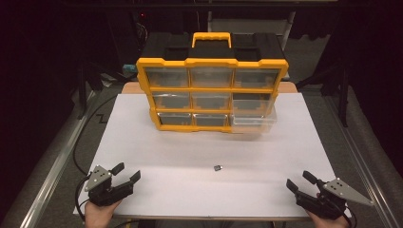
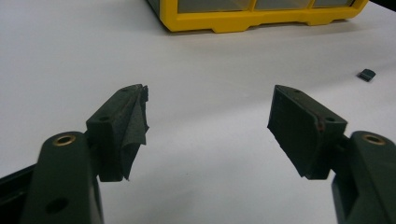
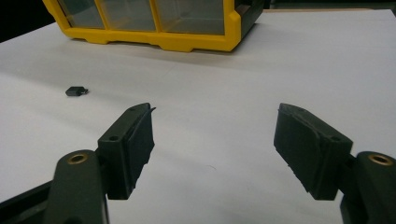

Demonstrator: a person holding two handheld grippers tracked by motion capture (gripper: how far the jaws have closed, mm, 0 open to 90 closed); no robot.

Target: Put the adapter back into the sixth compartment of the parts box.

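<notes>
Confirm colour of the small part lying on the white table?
Black or very dark grey, the small part shows best in the right gripper view.

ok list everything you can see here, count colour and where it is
drawer organiser: one, yellow frame with black top and yellow handle, nine clear drawers in three rows, standing at the far middle of the board
bottom right drawer: one, clear, pulled partway out of the organiser
small part: one, dark, lying alone on the board between the organiser and the near edge
board: one, white, covering the tabletop
table: one, wooden, its edge showing behind the board
left gripper: one, black with a grey plate, near left corner of the board, jaws open and holding nothing
right gripper: one, black with a grey plate, near right corner, jaws open and holding nothing
hands: two, at the bottom edge, one holding each gripper
</notes>
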